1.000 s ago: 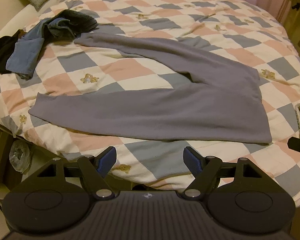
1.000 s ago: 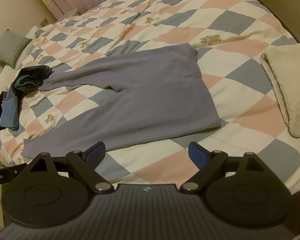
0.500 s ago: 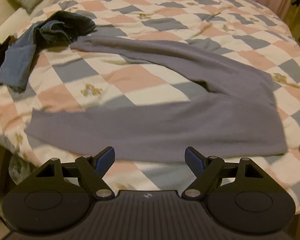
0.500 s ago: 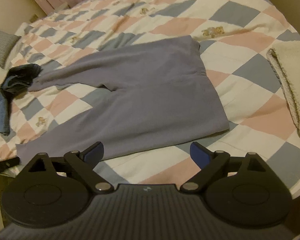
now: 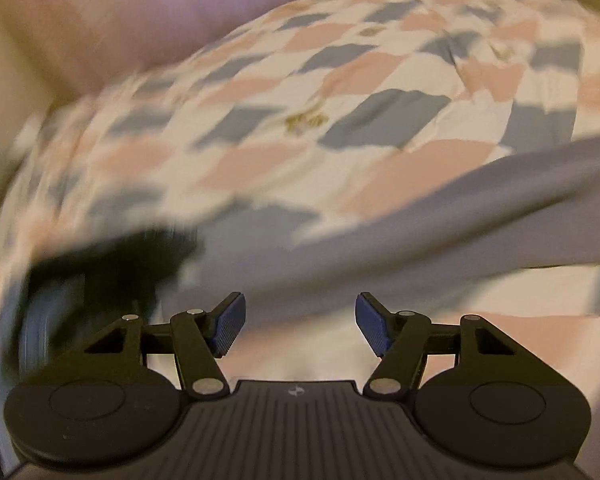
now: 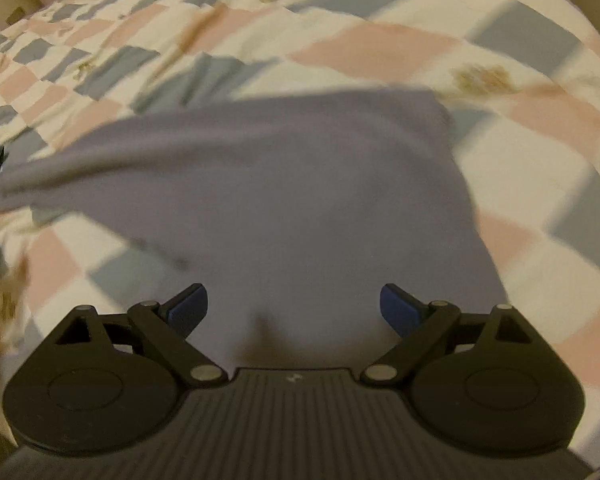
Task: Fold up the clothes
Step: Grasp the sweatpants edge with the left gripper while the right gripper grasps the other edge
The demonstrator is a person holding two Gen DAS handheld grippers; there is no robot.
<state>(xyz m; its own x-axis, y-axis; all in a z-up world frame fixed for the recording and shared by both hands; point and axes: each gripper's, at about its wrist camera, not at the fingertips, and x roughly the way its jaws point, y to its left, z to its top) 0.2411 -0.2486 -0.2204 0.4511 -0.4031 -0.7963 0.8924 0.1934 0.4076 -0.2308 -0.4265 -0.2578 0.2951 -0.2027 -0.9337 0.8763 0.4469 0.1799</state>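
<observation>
Both views blurred. Far left in the left view, a dark heap of clothes (image 5: 112, 256) sits on the checked bedspread (image 5: 340, 80). The grey trousers (image 6: 284, 200) lie spread flat on the bedspread; one leg runs across the left view just beyond the left gripper (image 5: 300, 324). Its jaws have just been closing, gap clear, nothing between. Right gripper (image 6: 294, 308) hangs over the trousers, jaws wide, nothing gripped.

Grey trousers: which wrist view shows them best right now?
Right wrist view. The grey trousers fill the middle of the frame, waist end and one leg running left, only mildly blurred. The left wrist view catches just one leg as a smeared diagonal band, beside a dark clothes pile.
</observation>
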